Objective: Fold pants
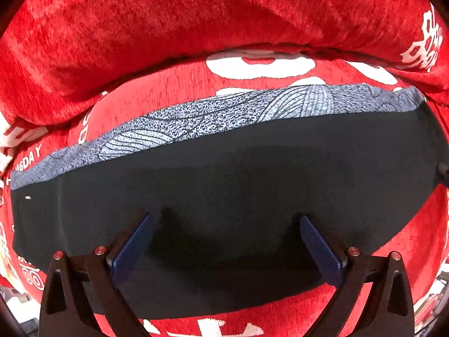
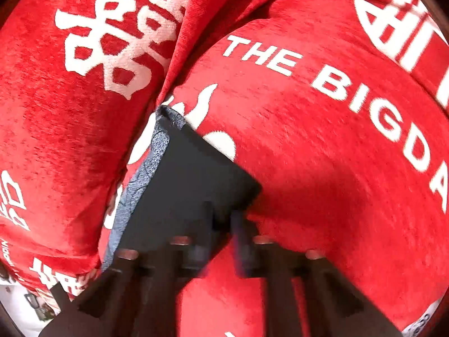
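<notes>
While outspread (left tongs (image 1: 224,221)), pants (image 1: 224,196).

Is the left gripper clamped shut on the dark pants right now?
No. The left gripper hangs wide open over the pants, its blue pads far apart with nothing between them.

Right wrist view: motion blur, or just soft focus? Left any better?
Right wrist: smeared, looks like motion blur; right gripper and sofa cover lettering streaked. Left wrist: sharp; left gripper casts a soft shadow on the pants; strong fisheye bowing, dark corners.
</notes>
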